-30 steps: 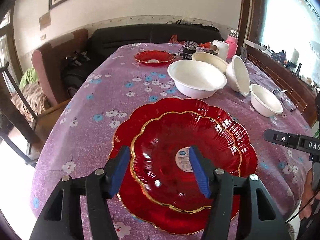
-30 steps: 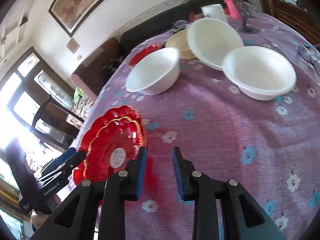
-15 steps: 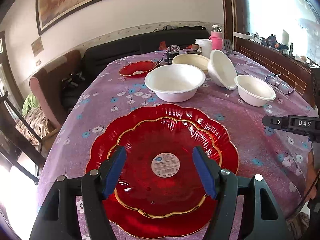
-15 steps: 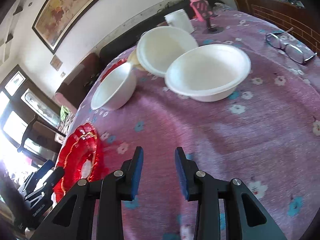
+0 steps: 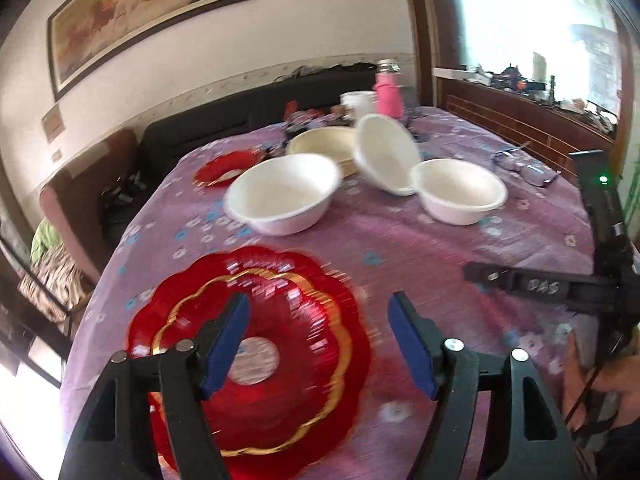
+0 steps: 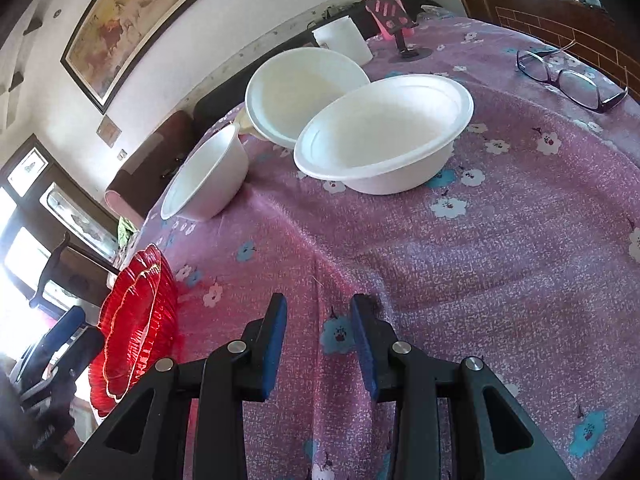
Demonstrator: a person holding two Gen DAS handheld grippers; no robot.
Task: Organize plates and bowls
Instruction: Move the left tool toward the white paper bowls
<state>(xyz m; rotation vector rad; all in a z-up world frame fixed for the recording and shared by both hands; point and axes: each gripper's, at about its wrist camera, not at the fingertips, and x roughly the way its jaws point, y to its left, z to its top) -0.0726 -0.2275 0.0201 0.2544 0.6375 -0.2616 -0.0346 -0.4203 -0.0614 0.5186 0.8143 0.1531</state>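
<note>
Currently you are looking at a task that is partly done, judging by how the crockery is lying. Two red plates [image 5: 256,344] are sitting nested, smaller inside larger, at the lower left of the left-wrist view, on the purple flowered worktop [image 5: 400,248]. A third red plate [image 5: 228,166] is lying apart at the upper left of the cloth, so the plates are probably not all gathered. The white bowls are standing unstacked in the upper middle: a wide bowl [image 5: 284,192], a cream bowl [image 5: 320,144] behind it, a tilted bowl [image 5: 384,152] leaning between them and a smaller bowl [image 5: 460,190] to the right. Nesting these appears to be what is remaining.

Your left tongs [image 5: 318,340] are opening, with nothing between the jaws; they are hovering over the right edge of the nested plates. Your right tongs [image 6: 318,336] are standing narrow and empty above bare cloth, well short of the nearest bowl.

The left-wrist view, though blurred, is showing the far red plate and the cream bowl's full rim, which the right-wrist view is hardly showing. The right-wrist view is showing sharply the spectacles [image 6: 568,80] at the upper right, and the pink bottle [image 6: 382,4] beside a white cup [image 6: 344,40].
</note>
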